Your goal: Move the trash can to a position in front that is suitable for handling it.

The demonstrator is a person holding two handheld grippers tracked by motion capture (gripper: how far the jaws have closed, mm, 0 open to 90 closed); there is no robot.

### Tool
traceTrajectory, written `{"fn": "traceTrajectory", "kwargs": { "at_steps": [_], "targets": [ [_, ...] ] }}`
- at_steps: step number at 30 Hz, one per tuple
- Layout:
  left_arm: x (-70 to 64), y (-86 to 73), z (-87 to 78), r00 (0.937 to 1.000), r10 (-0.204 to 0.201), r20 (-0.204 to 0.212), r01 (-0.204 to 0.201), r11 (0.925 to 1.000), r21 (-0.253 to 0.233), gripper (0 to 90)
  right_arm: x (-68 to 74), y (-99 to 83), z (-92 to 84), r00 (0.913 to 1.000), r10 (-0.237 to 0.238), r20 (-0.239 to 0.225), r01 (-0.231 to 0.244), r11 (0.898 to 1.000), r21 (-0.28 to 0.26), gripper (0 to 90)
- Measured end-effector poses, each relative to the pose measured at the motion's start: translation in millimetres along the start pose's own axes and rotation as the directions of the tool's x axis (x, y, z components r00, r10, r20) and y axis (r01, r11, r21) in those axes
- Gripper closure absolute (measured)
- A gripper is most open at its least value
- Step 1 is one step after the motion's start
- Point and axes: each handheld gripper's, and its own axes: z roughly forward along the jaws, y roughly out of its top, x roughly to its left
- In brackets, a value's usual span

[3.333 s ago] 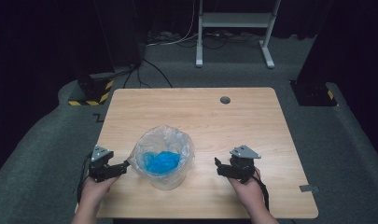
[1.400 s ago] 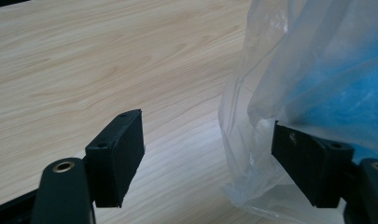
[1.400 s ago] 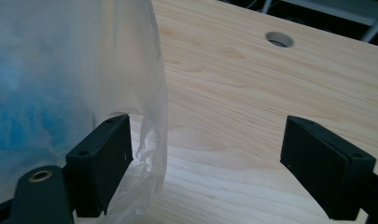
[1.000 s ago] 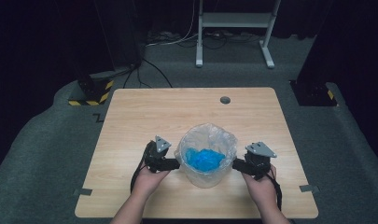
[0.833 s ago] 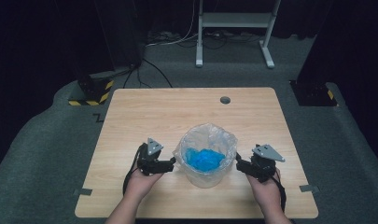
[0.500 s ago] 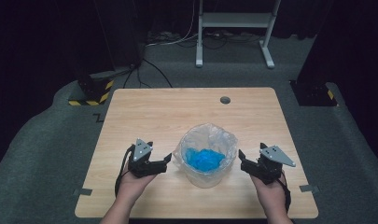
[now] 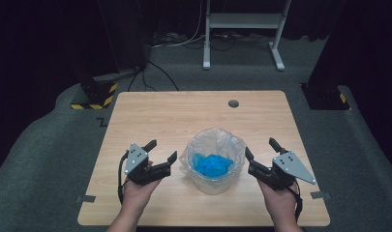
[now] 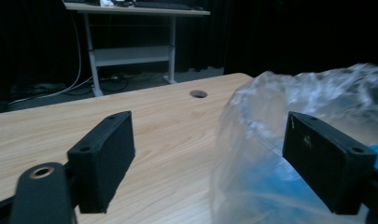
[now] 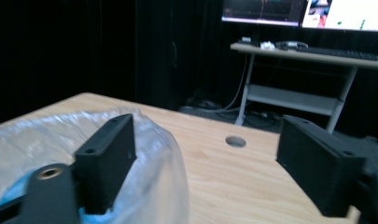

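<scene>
Blue contents clearest from high view

The plastic bag is cut off by the left gripper view's edge; its blue contents blur.

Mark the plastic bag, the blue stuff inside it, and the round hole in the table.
plastic bag (image 7: 216, 140), high view, on its clear upper rim.
blue stuff (image 7: 212, 165), high view, middle of the crumpled blue heap.
round hole (image 7: 233, 103), high view, centre of the dark opening.
</scene>
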Motion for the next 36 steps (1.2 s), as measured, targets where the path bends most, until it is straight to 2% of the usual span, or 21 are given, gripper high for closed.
{"fn": "traceTrajectory", "kwargs": {
  "at_steps": [1,2,3,6,8,9,13,14,19,21,22,24,27,29,32,34,36],
  "targets": [
    [0.0,0.0,0.0,1.0,0.0,0.0,0.0,1.0,0.0,18.5,0.0,0.0,0.0,1.0,0.0,0.0,0.0,1.0,0.0,21.6],
    [-10.0,0.8,2.5,0.9997,-0.001,0.024,0.001,1.0,0.002,20.3,4.2,1.2,0.6,1.0,-0.003,-0.004,0.003,1.0,-0.011,27.1],
    [-10.0,0.8,2.5,0.9997,-0.001,0.024,0.001,1.0,0.002,21.7,4.2,1.2,0.6,1.0,-0.003,-0.004,0.003,1.0,-0.011,27.1],
    [-23.6,1.6,8.7,0.9992,0.02,0.033,-0.021,0.9997,0.016,25.1,13.1,0.6,5.5,0.9999,0.001,-0.011,-0.001,1.0,0.007,34.7],
    [-26.5,1.3,10.5,0.9993,0.016,0.034,-0.016,0.9998,0.007,27.4,14.6,0.3,6.4,0.9999,0.0,-0.012,0.0,1.0,0.007,35.8],
    [-28.5,1.0,12.4,0.9994,0.005,0.035,-0.005,1.0,0.008,32.0,17.8,-0.4,8.0,0.9999,0.001,-0.011,0.0,1.0,0.01,37.8],
    [-30.7,-1.9,20.6,0.9994,-0.013,0.033,0.011,0.9991,0.041,42.7,23.9,-3.2,13.4,0.9999,0.004,-0.016,-0.003,1.0,0.022,39.8],
    [-31.2,-5.3,26.1,0.9988,-0.028,0.04,0.026,0.9976,0.065,44.4,27.1,-5.3,16.4,0.9998,0.003,-0.019,-0.002,0.999,0.036,46.7],
    [-32.3,-10.8,32.5,0.9981,-0.047,0.041,0.043,0.9946,0.095,53.8,31.4,-10.7,20.3,1.0,0.006,-0.003,-0.006,0.998,0.069,61.7],
    [-32.6,-11.3,33.1,0.9967,-0.06,0.054,0.055,0.9941,0.094,58.6,32.7,-12.3,21.5,1.0,0.008,-0.005,-0.007,0.997,0.079,66.8],
    [-33.0,-11.2,33.0,0.9968,-0.056,0.056,0.051,0.9945,0.091,64.3,34.3,-13.3,22.3,1.0,0.008,-0.002,-0.007,0.996,0.085,71.7],
    [-34.6,-11.3,32.5,0.9971,-0.05,0.057,0.045,0.9952,0.087,65.8,34.8,-13.5,22.5,1.0,0.009,-0.003,-0.009,0.996,0.087,73.3],
    [-36.7,-11.1,32.3,0.9967,-0.054,0.061,0.049,0.9951,0.086,74.1,36.5,-14.4,23.4,0.9999,0.011,0.004,-0.011,0.996,0.092,77.6],
    [-38.9,-11.3,32.3,0.9979,-0.044,0.047,0.04,0.9958,0.082,74.4,37.1,-15.7,24.1,0.9999,0.009,0.007,-0.01,0.995,0.097,80.0],
    [-40.1,-11.2,31.7,0.9983,-0.05,0.029,0.048,0.9962,0.072,76.4,37.3,-17.5,25.2,0.9998,0.019,0.008,-0.02,0.994,0.109,83.4],
    [-40.0,-11.0,30.3,0.9986,-0.049,0.022,0.048,0.9969,0.062,82.5,37.8,-18.7,26.0,0.9998,0.015,0.014,-0.016,0.993,0.115,87.4],
    [-39.8,-11.0,30.0,0.9986,-0.048,0.021,0.047,0.9972,0.058,83.4,38.1,-19.0,26.2,0.9997,0.019,0.014,-0.02,0.993,0.114,88.6]
  ]
}}
